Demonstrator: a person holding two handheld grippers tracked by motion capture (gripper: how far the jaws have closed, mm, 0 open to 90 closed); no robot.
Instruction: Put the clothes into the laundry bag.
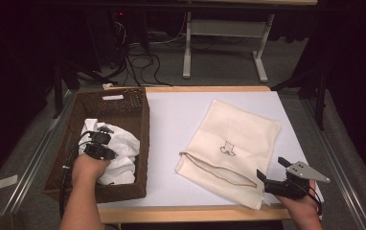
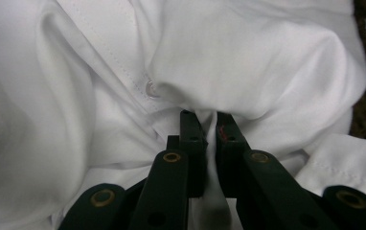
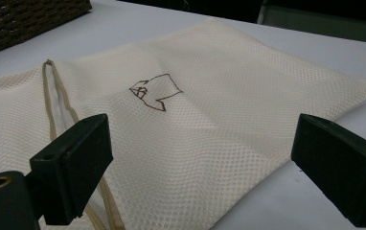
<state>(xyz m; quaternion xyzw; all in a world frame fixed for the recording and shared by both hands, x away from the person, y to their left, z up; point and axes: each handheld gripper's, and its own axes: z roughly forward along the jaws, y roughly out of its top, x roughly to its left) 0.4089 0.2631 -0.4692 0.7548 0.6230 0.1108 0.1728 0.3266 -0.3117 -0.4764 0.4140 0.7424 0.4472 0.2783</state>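
Down inside the basket, the left gripper has its jaws pinched close together on a fold of the white shirt; the left gripper view shows cloth squeezed between them just below a small button. That grip on a bunched ridge looks chosen so the whole shirt will come up in one lift rather than slide off. The shirt lies crumpled at the near end of the basket, against its right wall, and the far end is bare.

Across the table, the mesh bag lies flat with its zipped mouth turned toward the person and gaping a little, which I take to be ready for the shirt. The right gripper hovers at the bag's near right corner with jaws spread wide and holding nothing, probably to catch the upper lip and hold the mouth open.

Between basket and bag there is an open strip of white tabletop, enough room for carrying the shirt across. The basket's tall right wall is the edge to clear first, and the bag's near corner sits close to the table's front edge, leaving little margin there.
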